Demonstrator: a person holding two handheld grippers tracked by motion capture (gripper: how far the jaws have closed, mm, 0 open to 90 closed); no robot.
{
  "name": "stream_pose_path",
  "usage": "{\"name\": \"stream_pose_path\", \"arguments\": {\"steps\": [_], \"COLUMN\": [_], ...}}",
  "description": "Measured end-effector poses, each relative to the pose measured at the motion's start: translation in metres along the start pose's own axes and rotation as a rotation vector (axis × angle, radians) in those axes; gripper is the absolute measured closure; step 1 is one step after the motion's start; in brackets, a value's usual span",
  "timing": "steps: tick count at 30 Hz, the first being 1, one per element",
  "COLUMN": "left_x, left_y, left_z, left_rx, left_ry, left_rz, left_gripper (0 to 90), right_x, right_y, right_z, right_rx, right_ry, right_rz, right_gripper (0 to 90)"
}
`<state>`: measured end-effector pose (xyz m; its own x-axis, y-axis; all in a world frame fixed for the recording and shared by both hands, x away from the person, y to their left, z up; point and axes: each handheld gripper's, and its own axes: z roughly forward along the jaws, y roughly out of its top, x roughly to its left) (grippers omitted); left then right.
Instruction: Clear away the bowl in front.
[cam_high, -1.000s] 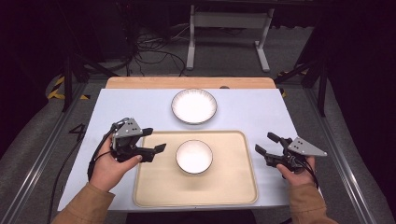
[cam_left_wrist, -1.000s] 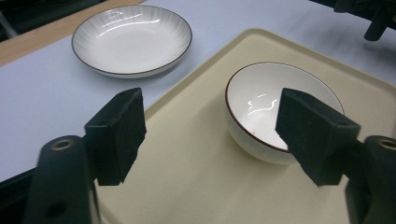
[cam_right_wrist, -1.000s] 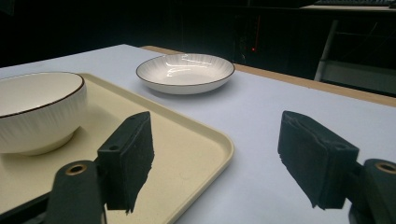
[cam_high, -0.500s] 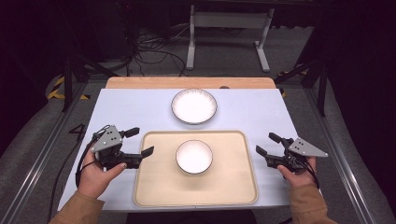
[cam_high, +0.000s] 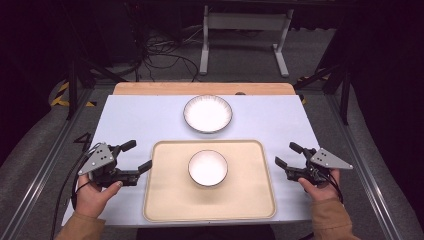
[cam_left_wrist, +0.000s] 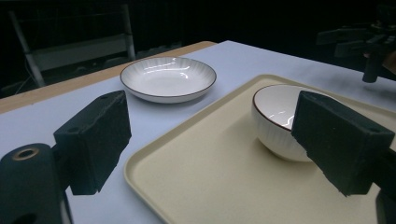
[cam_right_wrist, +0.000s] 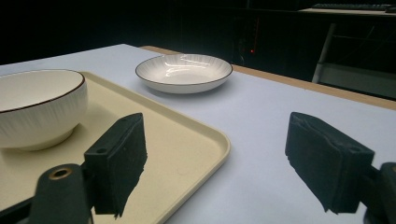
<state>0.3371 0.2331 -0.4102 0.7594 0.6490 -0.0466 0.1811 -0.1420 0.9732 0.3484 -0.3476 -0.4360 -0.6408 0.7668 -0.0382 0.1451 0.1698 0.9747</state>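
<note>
A white bowl stands in the middle of a beige tray. Behind the tray lies a white ribbed plate. My left gripper sits at the tray's left edge, apart from the bowl. Its jaws have just been opening and nothing is between them. Off the tray's right edge, my right gripper rests low over the table; its jaws have also just been opening, with nothing between them.
A pale blue mat covers the table, with a wooden strip along the far edge. Metal rails run down both sides. Beyond the table stand a stand's legs and cables on a dark floor. My right gripper is seen far off across the tray.
My left gripper has drawn back from beside the bowl to the tray's left edge and sunk lower. Both grippers' jaws stand wider apart. The right hand has kept its place.
</note>
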Motion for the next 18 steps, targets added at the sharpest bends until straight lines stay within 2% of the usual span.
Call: {"name": "stream_pose_path", "arguments": {"steps": [9,18], "left_x": [0.009,0.017], "left_y": [-0.02,-0.044], "left_z": [-0.001,-0.003], "left_rx": [0.051,0.061], "left_ry": [0.037,0.043], "left_rz": [-0.008,-0.066], "left_gripper": [11.7,11.0], "right_x": [0.001,0.001], "right_y": [-0.004,-0.006], "right_z": [0.001,0.001], "right_rx": [0.004,-0.002], "right_ry": [0.002,0.002], "right_rz": [-0.001,-0.004], "right_gripper": [20.1,19.0]}}
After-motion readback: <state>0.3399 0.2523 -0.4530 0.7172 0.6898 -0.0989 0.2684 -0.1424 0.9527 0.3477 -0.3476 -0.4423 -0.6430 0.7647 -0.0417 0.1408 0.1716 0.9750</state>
